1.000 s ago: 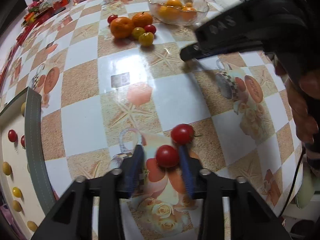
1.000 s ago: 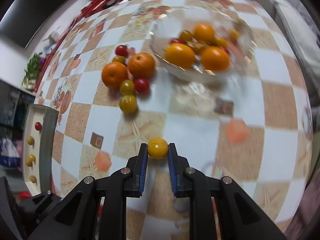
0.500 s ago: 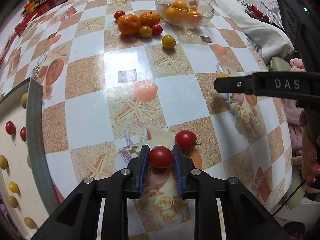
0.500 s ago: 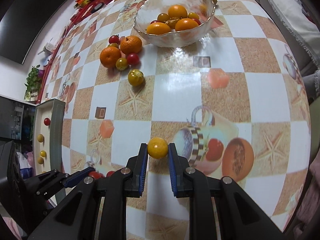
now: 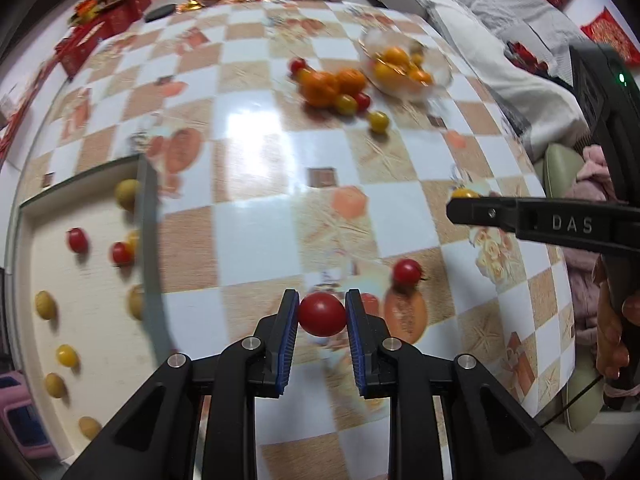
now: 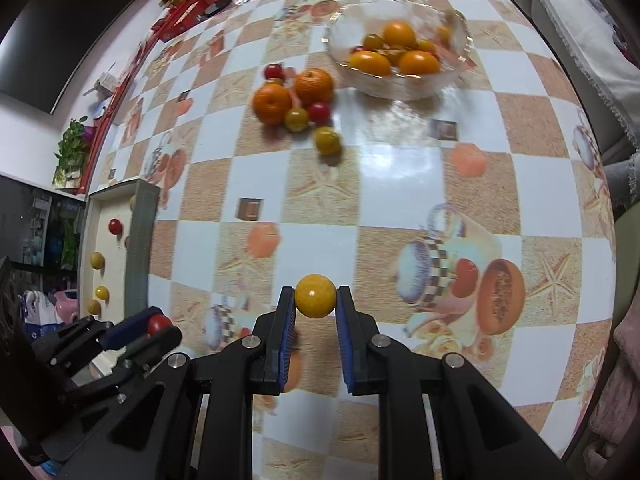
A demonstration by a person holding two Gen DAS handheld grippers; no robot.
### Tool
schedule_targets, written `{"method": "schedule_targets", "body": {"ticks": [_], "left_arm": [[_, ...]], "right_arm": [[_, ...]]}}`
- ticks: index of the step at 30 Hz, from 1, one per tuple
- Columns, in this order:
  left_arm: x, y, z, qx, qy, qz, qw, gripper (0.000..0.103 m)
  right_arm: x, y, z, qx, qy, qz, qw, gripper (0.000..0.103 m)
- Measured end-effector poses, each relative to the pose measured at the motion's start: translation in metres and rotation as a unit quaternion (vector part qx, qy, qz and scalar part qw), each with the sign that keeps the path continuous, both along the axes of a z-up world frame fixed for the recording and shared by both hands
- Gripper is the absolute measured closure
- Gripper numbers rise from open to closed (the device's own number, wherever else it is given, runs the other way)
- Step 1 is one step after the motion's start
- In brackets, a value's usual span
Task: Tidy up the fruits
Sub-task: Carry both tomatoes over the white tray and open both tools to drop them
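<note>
My left gripper (image 5: 322,312) is shut on a red cherry tomato (image 5: 322,314), held above the table; it also shows in the right wrist view (image 6: 152,326). My right gripper (image 6: 315,298) is shut on a yellow cherry tomato (image 6: 315,295); it shows at the right of the left wrist view (image 5: 460,206). A second red tomato (image 5: 407,271) lies on the table. A cream tray (image 5: 92,352) at the left holds several red and yellow tomatoes. A cluster of two oranges (image 6: 292,94) and small tomatoes lies in front of a glass bowl (image 6: 452,76) of fruit.
The round table has a glossy checkered cloth (image 5: 256,236). Red packets and snacks (image 5: 104,28) crowd the far edge. A sofa with grey bedding (image 5: 500,32) lies beyond the right edge. A lone yellow-green tomato (image 6: 327,141) lies apart from the cluster.
My left gripper shut on the red tomato, lifted it and swung left toward the tray. My right gripper pulled back from the bowl with the yellow tomato in it.
</note>
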State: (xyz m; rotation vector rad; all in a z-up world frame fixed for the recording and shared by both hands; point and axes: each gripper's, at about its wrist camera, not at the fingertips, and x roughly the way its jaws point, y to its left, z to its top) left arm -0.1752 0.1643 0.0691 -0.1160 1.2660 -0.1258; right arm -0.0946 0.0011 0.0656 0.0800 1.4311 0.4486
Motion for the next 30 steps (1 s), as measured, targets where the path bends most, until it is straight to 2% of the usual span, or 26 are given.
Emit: {"method": "schedule_targets", "body": {"ticks": [10, 18, 23, 30], "left_arm": [[-0.021, 0.085, 0.016, 0.008, -0.018, 0.09, 0.9958, 0.078], [-0.051, 0.147, 0.0, 0.023, 0.001, 0.146, 0.989, 0.078], [-0.069, 0.163, -0.021, 0.025, 0.026, 0.16, 0.9865, 0.078], [-0.087, 0.161, -0.043, 0.037, 0.048, 0.15, 0.9868, 0.078]], "right_arm": [[-0.007, 0.079, 0.022, 0.009, -0.014, 0.066, 0.998, 0.081], [-0.017, 0.164, 0.023, 0.02, -0.009, 0.139, 0.99, 0.081], [-0.027, 0.215, 0.012, 0.026, 0.01, 0.18, 0.983, 0.081], [-0.037, 0.282, -0.012, 0.016, 0.034, 0.235, 0.971, 0.081]]}}
